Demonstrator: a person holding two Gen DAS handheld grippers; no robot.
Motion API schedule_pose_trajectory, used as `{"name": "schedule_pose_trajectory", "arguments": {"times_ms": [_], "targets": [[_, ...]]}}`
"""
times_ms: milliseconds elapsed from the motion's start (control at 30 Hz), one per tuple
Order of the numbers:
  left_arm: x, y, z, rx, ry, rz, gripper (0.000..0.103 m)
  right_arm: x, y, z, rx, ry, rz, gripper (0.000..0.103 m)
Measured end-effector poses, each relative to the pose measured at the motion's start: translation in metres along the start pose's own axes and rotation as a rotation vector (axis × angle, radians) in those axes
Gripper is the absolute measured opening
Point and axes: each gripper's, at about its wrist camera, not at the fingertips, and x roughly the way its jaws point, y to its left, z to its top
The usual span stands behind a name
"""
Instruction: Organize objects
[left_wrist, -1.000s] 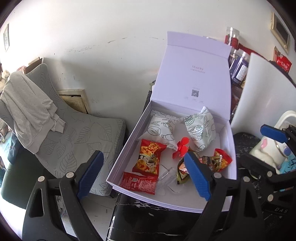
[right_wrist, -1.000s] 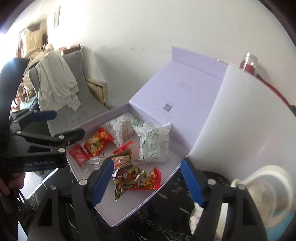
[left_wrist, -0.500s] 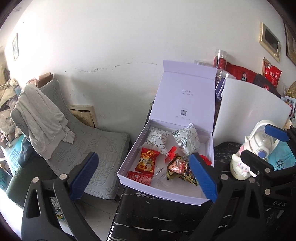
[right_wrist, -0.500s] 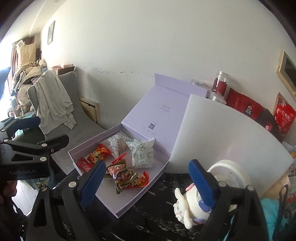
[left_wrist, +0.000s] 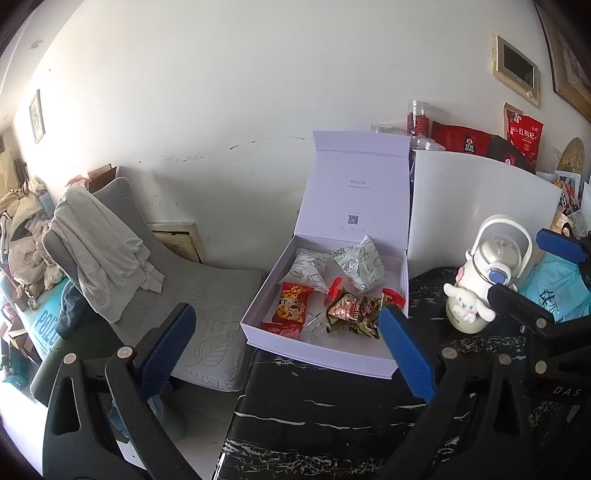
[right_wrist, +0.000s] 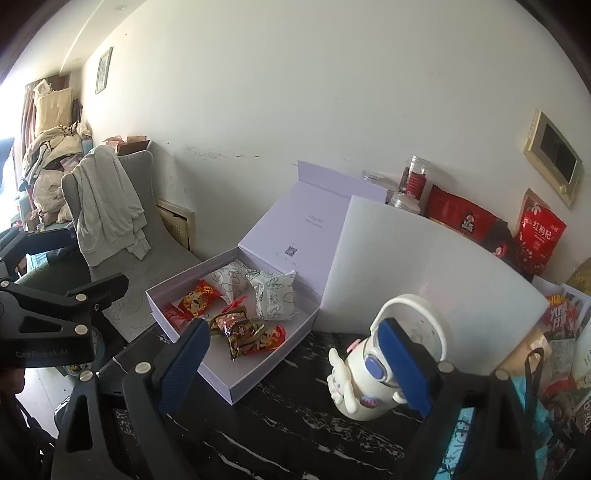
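**Snacks boxed, both grippers idle**

Black marbled table (left_wrist: 332, 406) carries an open white box (left_wrist: 317, 356) of snack packets (left_wrist: 352, 314). Left gripper (left_wrist: 284, 350) and right gripper (right_wrist: 295, 358) hover wide open, holding nothing. Packets look light, crinkly and slippery; pinching a sealed edge seems best. Beside the box stands a bottle (right_wrist: 373, 373), likely stiffer and heavier.

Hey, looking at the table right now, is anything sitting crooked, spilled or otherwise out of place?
Nothing is spilled. The lavender gift box sits with one corner past the edge of the black marble table, above the grey chair. The snack packets inside lie jumbled. The white bunny bottle stands upright.
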Motion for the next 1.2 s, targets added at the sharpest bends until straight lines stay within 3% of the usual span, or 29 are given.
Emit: {"name": "schedule_pose_trajectory", "arguments": {"times_ms": [600,900,1200], "targets": [[-0.019,-0.027,-0.075,-0.002,0.060,-0.019,0.100,-0.024,0.005,-0.082,-0.006,0.058,0.005,0.094],[-0.014,-0.037,-0.108,-0.026,0.109,-0.068,0.100,-0.024,0.001,-0.111,0.025,0.080,0.008,0.094],[-0.008,-0.036,-0.123,-0.039,0.137,-0.034,0.100,-0.014,0.002,-0.126,0.043,0.108,0.010,0.094]]}}
